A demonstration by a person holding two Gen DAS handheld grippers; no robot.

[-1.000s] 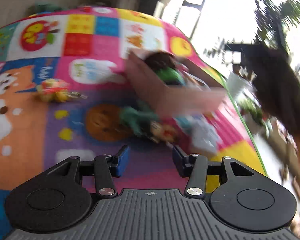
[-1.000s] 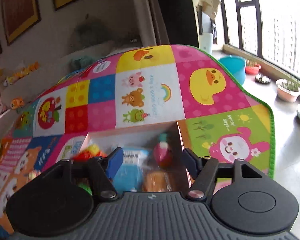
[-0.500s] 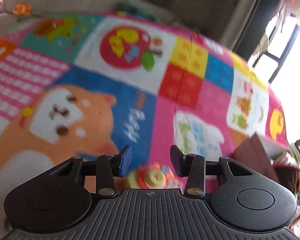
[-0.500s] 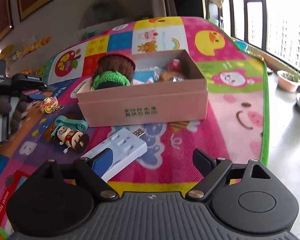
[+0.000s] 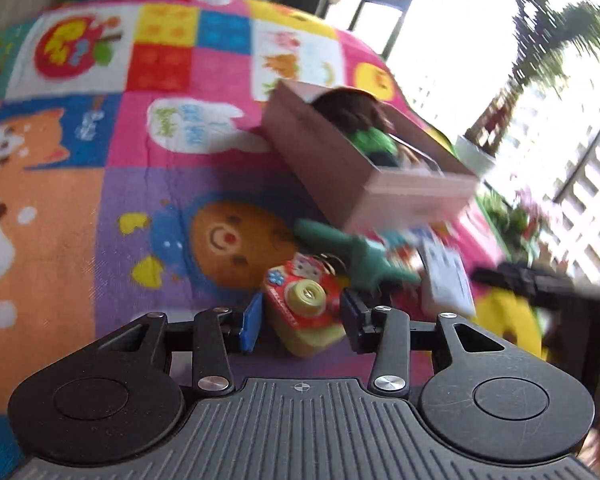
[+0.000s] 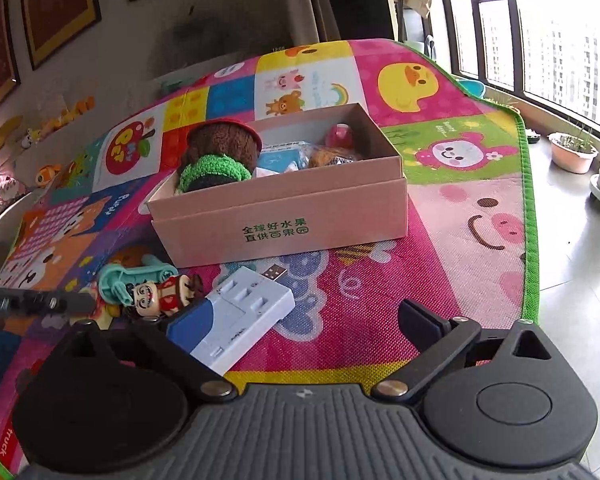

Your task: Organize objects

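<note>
Small red-and-yellow toy camera [image 5: 304, 312]: between the fingers of the left gripper [image 5: 300, 322], jaws closed against its sides, just in front of the pink cardboard box [image 6: 284, 216].
Box: on the colourful patchwork play mat [image 6: 440, 264]; holds a brown-and-green knitted toy [image 6: 216, 160].
White-and-blue USB charger [image 6: 240, 316], cartoon figurine [image 6: 162, 294], teal plastic toy [image 6: 136, 276]: on the mat, near the box's front.
Right gripper [image 6: 296, 324]: spread wide, holding nothing, left finger beside the charger.
</note>
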